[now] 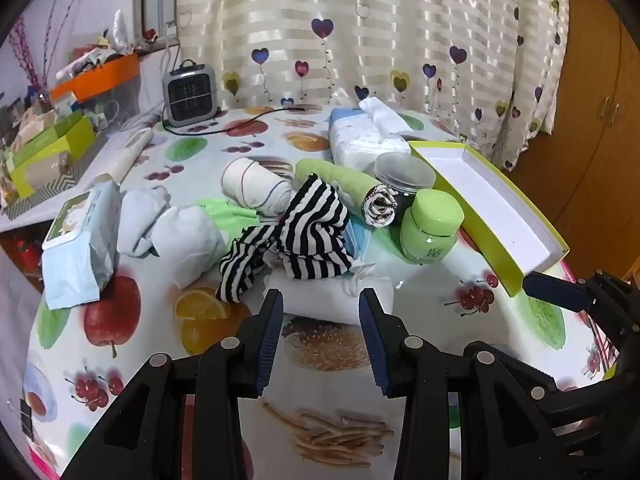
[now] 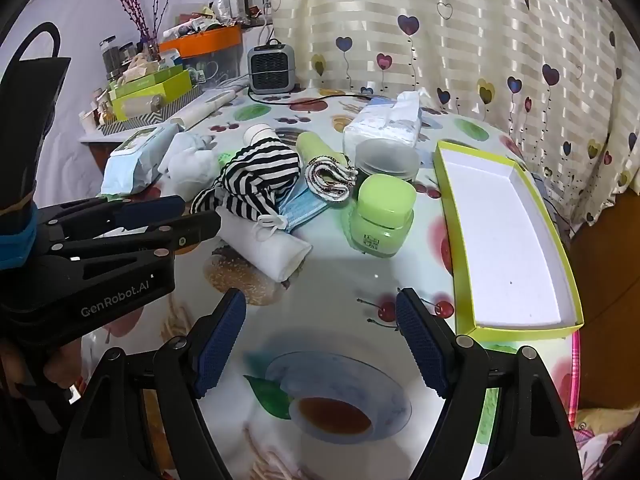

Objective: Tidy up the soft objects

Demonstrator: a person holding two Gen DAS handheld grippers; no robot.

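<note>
A fruit-print tablecloth (image 2: 340,280) carries a striped garment (image 1: 296,232), a rolled white cloth (image 2: 264,244) and a green-rimmed box (image 2: 508,240) — left gripper (image 1: 320,300) and right gripper (image 2: 320,304) both parted, holding nothing.

This was a home, a lived-in room. A table wore a cloth (image 2: 340,272) printed with fruit and burgers, backed by a heart-patterned curtain (image 1: 380,32). A small heater (image 1: 189,94) stood at the far edge, with tissues (image 1: 366,136), a wipes pack (image 1: 80,236), socks and rolled cloths strewn about. A side shelf (image 2: 132,124) held cluttered boxes, jars and dried twigs. A wooden wardrobe (image 1: 600,100) stood at the right.
</note>
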